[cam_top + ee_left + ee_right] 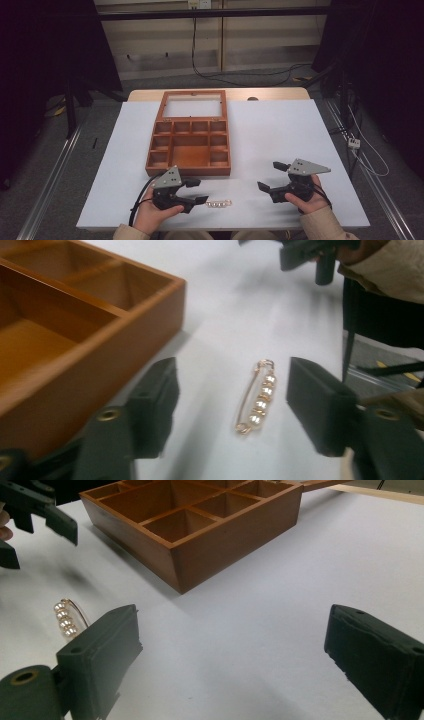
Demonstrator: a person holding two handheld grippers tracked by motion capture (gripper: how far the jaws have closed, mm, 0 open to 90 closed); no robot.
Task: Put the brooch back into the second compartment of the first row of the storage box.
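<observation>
Left gripper (199, 191) low at the near-left of the table (280, 130), jaws parted, nothing between the pads. The pearl pin (219, 204) lies flat on the white top just off its tips, toward the table's middle. From above, the pin's long axis runs left-right, roughly in line with the jaws' reach.

Left gripper view settles the key relation — the pin (256, 397) sits in the gap between the two black jaws, closer to the right-hand one, touching neither; its length points away along the jaws, so a pinch would close across its thin width. Pearls on one side, gold wire on the other.

Wooden box (190, 135) stands just behind, lid open, compartments bare as far as the blur allows.

Right gripper (273, 176) — held wide, holding nothing, well apart from the pin. Its own view catches the pin (65, 617) at the left edge, half hidden behind one jaw. Left hand is plainly the nearer.
</observation>
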